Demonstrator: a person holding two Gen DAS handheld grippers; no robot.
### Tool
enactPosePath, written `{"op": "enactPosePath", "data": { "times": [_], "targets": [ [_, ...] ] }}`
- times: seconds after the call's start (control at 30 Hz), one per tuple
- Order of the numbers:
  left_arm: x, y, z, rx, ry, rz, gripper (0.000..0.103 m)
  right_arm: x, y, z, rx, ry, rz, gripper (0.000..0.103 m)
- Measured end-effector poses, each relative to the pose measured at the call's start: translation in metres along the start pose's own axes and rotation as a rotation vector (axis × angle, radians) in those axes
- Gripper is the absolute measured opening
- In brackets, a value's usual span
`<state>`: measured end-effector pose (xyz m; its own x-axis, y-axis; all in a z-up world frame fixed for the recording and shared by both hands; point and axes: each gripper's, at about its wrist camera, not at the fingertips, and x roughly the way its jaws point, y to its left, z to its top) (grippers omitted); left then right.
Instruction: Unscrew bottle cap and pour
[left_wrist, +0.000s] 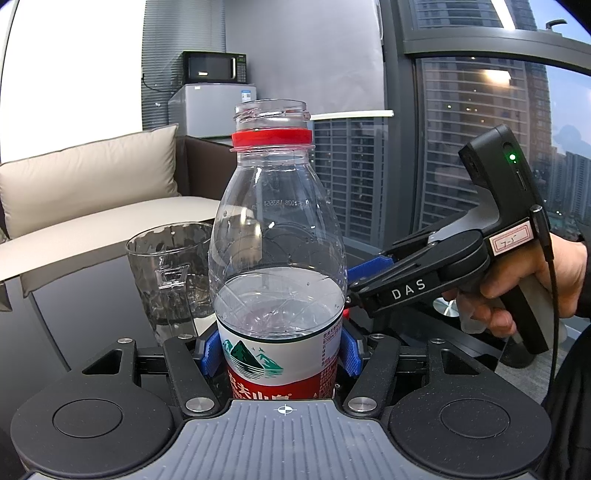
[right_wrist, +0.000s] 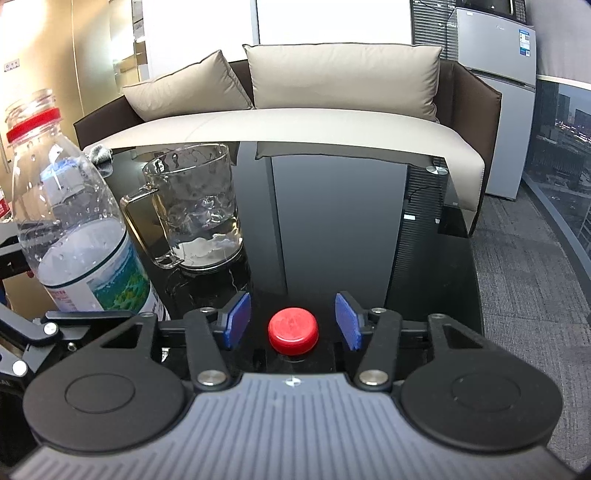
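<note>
On the left, the left tongs (left_wrist: 280, 354) pinch the bottle (left_wrist: 277, 258) at its label, blue pads pressed to both sides; it stands upright, uncapped, a red ring below its open mouth, roughly half full of water. Just behind it on the dark tabletop (right_wrist: 332, 221) stands a glass mug (right_wrist: 195, 210). Further right, the right tongs (right_wrist: 291, 325) are spread, with the red cap (right_wrist: 293, 331) lying on the tabletop between the pads, touching neither.
</note>
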<state>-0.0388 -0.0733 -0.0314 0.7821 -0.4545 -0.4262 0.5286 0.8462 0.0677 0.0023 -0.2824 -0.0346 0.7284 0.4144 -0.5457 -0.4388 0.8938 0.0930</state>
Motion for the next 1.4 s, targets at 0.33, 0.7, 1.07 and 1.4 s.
{"op": "enactPosePath", "data": {
  "times": [0.33, 0.7, 1.07, 1.4],
  "targets": [
    [0.002, -0.004, 0.007, 0.001, 0.007, 0.005, 0.060, -0.002, 0.000, -0.002, 0.008, -0.003, -0.014, 0.058],
    [-0.001, -0.007, 0.006, 0.004, -0.004, 0.017, 0.102, -0.012, -0.006, -0.005, 0.038, -0.051, -0.049, 0.086],
    [-0.003, -0.004, 0.006, -0.034, 0.008, 0.022, 0.102, -0.019, -0.009, -0.008, 0.066, -0.064, -0.071, 0.097],
    [-0.007, -0.002, 0.009, -0.041, 0.008, 0.030, 0.102, -0.023, -0.005, -0.011, 0.068, -0.063, -0.068, 0.102]
  ]
}}
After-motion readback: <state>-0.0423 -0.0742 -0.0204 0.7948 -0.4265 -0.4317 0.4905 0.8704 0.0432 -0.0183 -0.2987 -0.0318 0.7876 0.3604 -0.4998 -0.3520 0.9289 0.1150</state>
